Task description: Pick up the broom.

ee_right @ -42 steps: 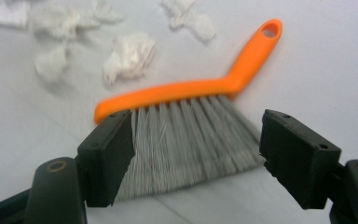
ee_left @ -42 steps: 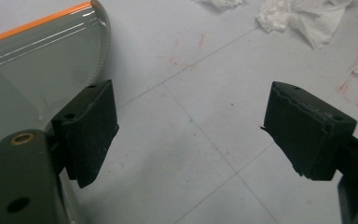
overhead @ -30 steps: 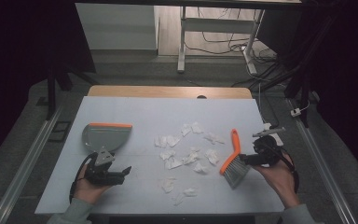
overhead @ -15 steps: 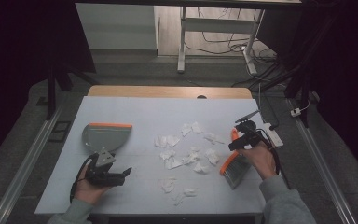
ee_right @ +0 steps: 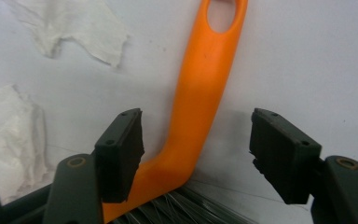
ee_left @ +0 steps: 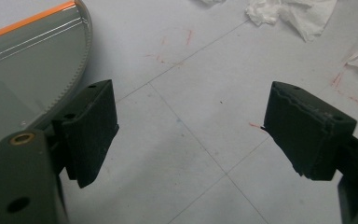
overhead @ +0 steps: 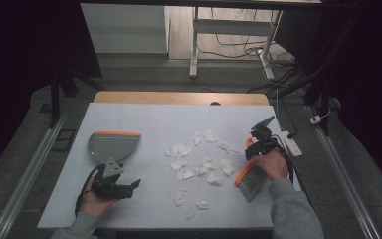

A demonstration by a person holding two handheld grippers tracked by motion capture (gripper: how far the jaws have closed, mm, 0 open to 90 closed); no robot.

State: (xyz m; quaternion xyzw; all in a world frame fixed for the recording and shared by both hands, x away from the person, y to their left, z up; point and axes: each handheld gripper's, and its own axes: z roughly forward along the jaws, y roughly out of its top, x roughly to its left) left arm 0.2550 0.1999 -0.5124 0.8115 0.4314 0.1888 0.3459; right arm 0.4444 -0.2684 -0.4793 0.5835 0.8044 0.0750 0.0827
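Note:
A hand brush lies on the white table at the right, with grey bristles (overhead: pixel 253 185) and an orange handle (ee_right: pixel 200 88). My right gripper (overhead: pixel 252 148) hangs over that handle. In the right gripper view the handle runs up between the jaws of my right gripper (ee_right: pixel 196 140). They have just been closing, and the pads stand apart from it. A grey dustpan (overhead: pixel 113 144) with an orange lip sits at the left. My left gripper (overhead: pixel 133 185) rests just in front of it, open over bare table (ee_left: pixel 191 121). The dustpan (ee_left: pixel 23 70) shows beside its left jaw.
Several crumpled white paper scraps (overhead: pixel 206 167) are scattered over the middle of the table (overhead: pixel 144 117), and some (ee_right: pixel 70 28) lie just left of the brush handle. A white power strip (overhead: pixel 292 142) lies at the right edge. Floor rails run along both sides.
My right hand has moved left and away from me, from beside the brush head to over its orange handle. The brush, the dustpan and my left hand have stayed put.

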